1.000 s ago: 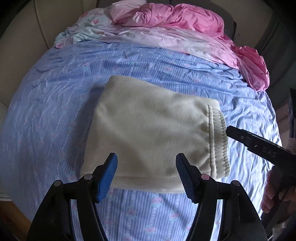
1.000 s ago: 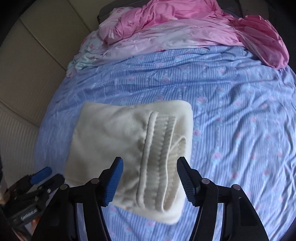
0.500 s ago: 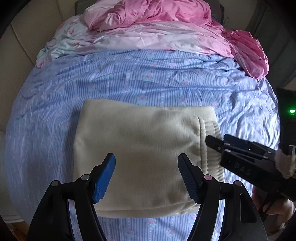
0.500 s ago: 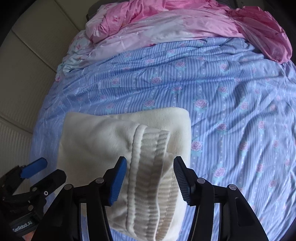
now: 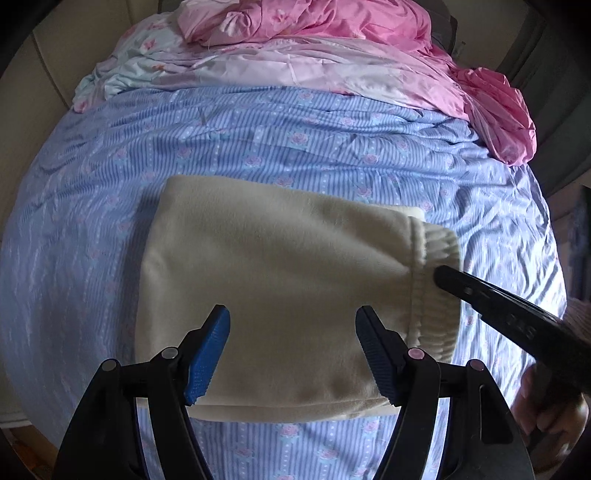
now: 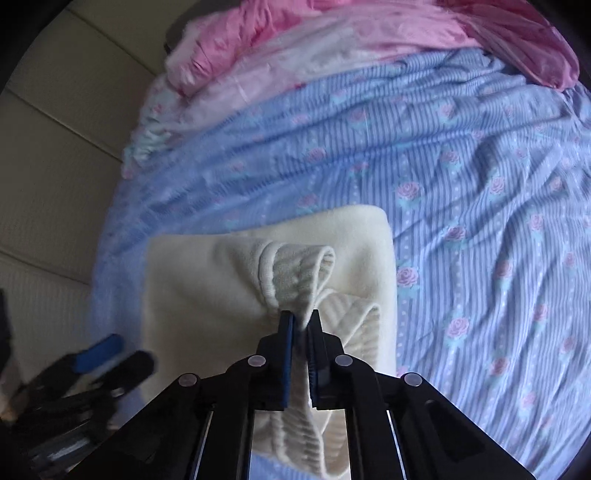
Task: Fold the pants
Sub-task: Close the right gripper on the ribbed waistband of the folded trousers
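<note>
Cream fleece pants [image 5: 280,280] lie folded into a rectangle on the blue striped bedsheet [image 5: 110,229], their ribbed waistband [image 5: 439,295] at the right end. My left gripper [image 5: 291,321] hovers open over the near half of the pants, nothing between its blue pads. My right gripper [image 6: 300,319] is shut on the ribbed waistband [image 6: 295,273], which bunches up between its pads. In the left wrist view the right gripper [image 5: 443,275] comes in from the right, its tip on the waistband. At lower left of the right wrist view the left gripper [image 6: 107,354] shows blurred.
A heap of pink bedding [image 5: 332,33] and pale floral fabric [image 5: 147,70] lies at the far end of the bed. A cream padded wall [image 6: 55,155] borders the bed on the left. A hand [image 5: 546,413] holds the right gripper at the lower right.
My right gripper has gone from open over the waistband to shut on it, pinching the ribbed band into a ridge. My left gripper stays open and has shifted slightly over the pants.
</note>
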Available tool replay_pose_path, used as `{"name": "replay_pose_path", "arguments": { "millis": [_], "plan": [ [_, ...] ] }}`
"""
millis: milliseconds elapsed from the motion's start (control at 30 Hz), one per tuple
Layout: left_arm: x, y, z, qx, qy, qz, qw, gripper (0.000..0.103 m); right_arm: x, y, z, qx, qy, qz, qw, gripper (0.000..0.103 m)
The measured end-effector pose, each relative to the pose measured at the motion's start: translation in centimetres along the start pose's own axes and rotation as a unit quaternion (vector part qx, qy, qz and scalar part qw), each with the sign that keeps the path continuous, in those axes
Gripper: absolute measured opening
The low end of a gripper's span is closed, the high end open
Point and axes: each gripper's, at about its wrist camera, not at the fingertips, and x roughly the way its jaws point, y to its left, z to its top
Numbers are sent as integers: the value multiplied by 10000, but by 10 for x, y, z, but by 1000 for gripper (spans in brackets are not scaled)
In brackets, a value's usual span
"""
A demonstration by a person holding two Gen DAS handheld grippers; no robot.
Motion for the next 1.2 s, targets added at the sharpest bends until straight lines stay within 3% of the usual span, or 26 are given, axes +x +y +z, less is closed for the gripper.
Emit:
{"name": "replay_pose_path", "arguments": {
  "millis": [133, 500, 600, 667, 733, 767, 833, 1200],
  "plan": [
    [-1, -7, -6, 65, -1, 6, 10000, 69, -11, -5, -8, -89, -142, -259, 9995, 6],
    [0, -11, -18, 119, 96, 108, 9998, 69, 24, -29, -4, 127, 174, -687, 9974, 8],
    [-1, -5, -19, 25, 108, 116, 9999, 69, 23, -28, -6, 80, 258, -751, 9968, 18],
    [-2, -3, -22, -20, 109, 126, 9999, 69, 12, -23, -10, -44, 140, -812, 9966, 34],
    [-4, -2, -25, 2, 60, 180, 9998, 69, -5, -21, -18, -87, -134, -671, 9976, 65],
    [-6, -2, -27, 22, 38, 208, 9998, 69, -13, -22, -23, -53, -270, -533, 9982, 76],
    [-7, -4, -31, 52, 5, 258, 9997, 71, -19, -24, -35, 26, -362, -361, 9987, 77],
    [3, -21, -46, 308, 138, 421, 9985, 71, 25, -38, -51, 185, 144, 19, 9997, 77]
  ]
}}
